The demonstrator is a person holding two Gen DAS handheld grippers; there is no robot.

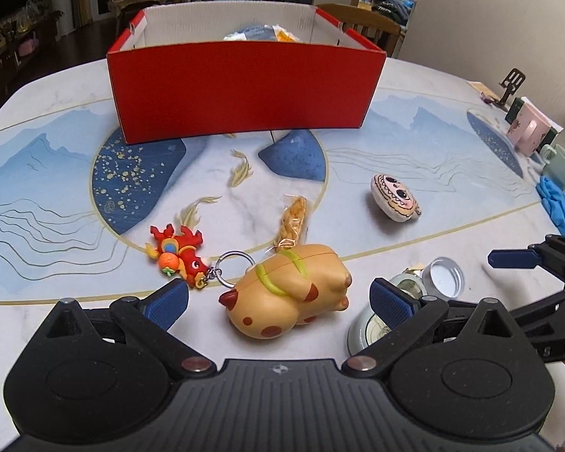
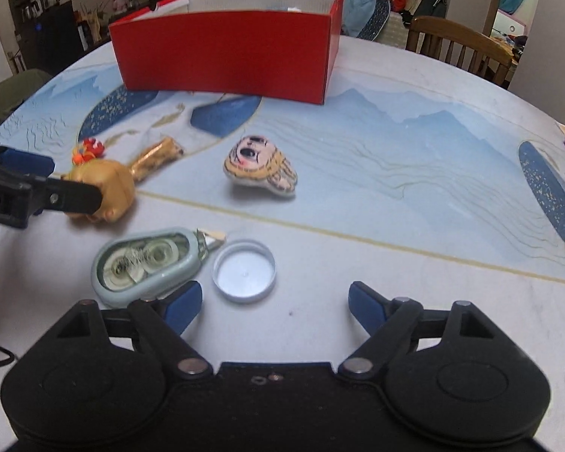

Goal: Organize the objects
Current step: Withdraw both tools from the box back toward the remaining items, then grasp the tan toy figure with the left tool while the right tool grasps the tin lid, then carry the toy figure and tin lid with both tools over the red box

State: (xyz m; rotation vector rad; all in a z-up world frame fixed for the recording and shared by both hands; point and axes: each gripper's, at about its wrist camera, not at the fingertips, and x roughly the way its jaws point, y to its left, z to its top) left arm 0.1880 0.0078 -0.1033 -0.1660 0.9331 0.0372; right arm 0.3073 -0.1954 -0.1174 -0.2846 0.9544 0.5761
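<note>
My left gripper [image 1: 282, 301] is open, low over the table, with a tan spotted toy animal [image 1: 290, 293] lying between its fingers, untouched by the pads. A red dragon keychain [image 1: 180, 256] lies by its left fingertip and a snack packet [image 1: 293, 222] just beyond the toy. My right gripper [image 2: 275, 301] is open too; a white cap [image 2: 243, 270] sits just ahead between its fingers, and a green correction tape dispenser [image 2: 147, 267] rests against the left finger. A flat face-painted toy [image 2: 260, 167] lies farther out. The red box [image 1: 241, 90] stands open-topped at the back.
At the right table edge in the left wrist view stand a pink box [image 1: 527, 132], a green cup [image 1: 561, 165] and a blue glove [image 1: 557, 203]. A wooden chair [image 2: 459, 45] stands behind the table. Some items lie inside the red box.
</note>
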